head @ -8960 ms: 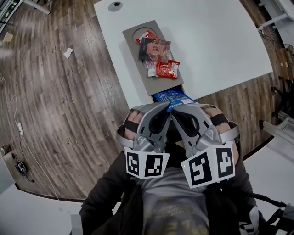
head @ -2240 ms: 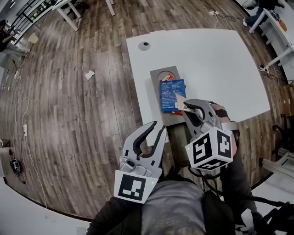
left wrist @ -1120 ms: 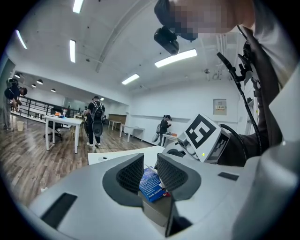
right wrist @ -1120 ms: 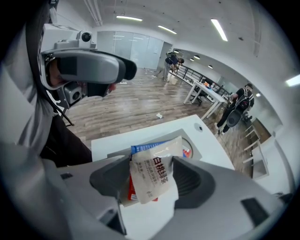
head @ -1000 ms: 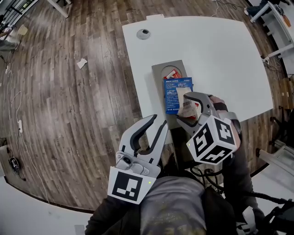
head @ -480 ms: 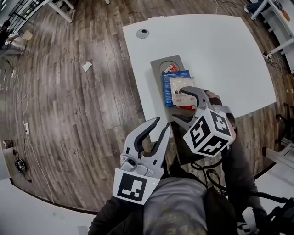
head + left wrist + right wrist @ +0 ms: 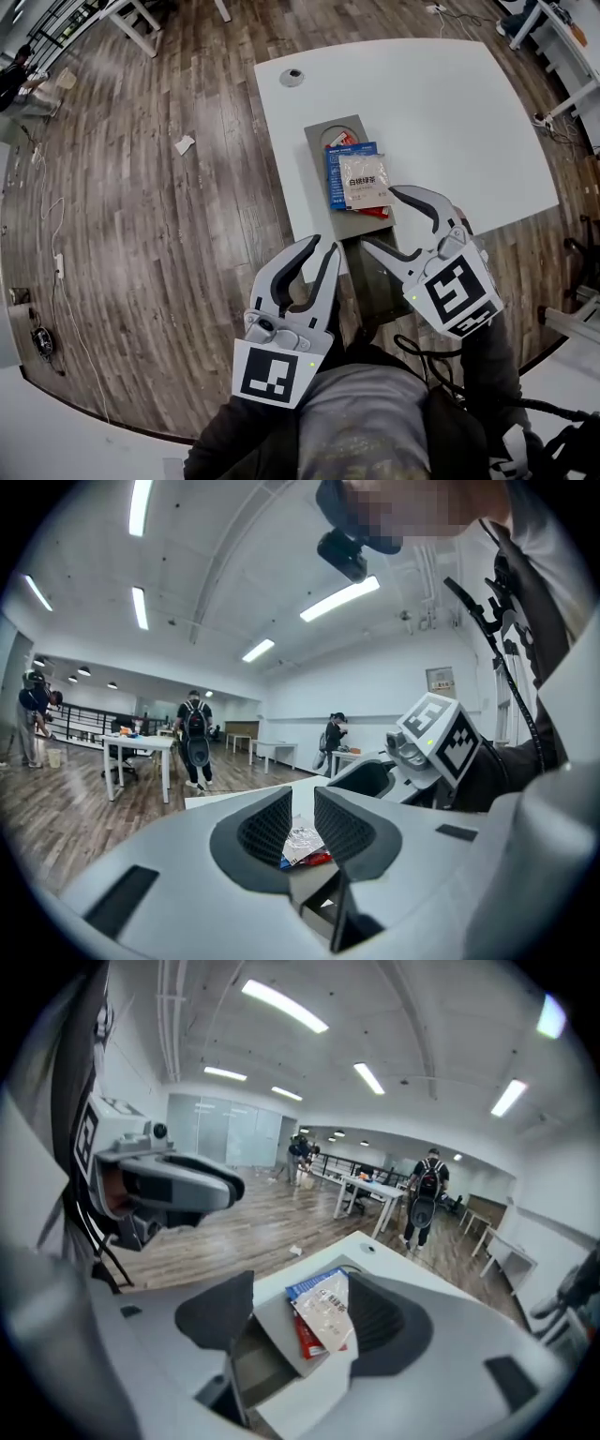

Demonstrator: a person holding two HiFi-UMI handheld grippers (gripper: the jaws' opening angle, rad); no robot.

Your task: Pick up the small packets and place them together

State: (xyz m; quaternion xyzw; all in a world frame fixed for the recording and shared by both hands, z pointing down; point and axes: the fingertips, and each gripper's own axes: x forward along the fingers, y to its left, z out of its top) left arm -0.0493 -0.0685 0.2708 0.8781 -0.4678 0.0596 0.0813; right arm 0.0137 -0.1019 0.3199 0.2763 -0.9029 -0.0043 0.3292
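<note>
Packets [image 7: 359, 178] lay stacked on a grey tray [image 7: 322, 133] on the white table [image 7: 441, 94], ahead of both tongs.

At the left, the left tongs [image 7: 324, 247] hovered short of the table edge, with the stack ahead of them and to their right. Their jaws were drawn close, with a narrow slit between them and nothing gripped.

In the middle, a pale packet [image 7: 366, 180] rested flat on a blue packet [image 7: 336, 169]. Red packets [image 7: 343, 141] peeked out from beneath. The stack sat just beyond the tips of the right tongs.

At the right, the right tongs [image 7: 381, 218] had just been opening. Their jaws stood wide apart and clear of the stack. The right gripper view showed the packets through the gap, lying on the tray and touching neither jaw.

Judged from this, the pale packet had been let go onto the pile, so the gathering looked complete or nearly so.

One second earlier, the right tongs were clenched on that pale packet above the blue one. Half a second earlier, they were still over it. Nine seconds earlier, the blue packet was at the near edge of the tray, right at the tips of both tongs, and only the smaller packets lay loose on the tray.
</note>
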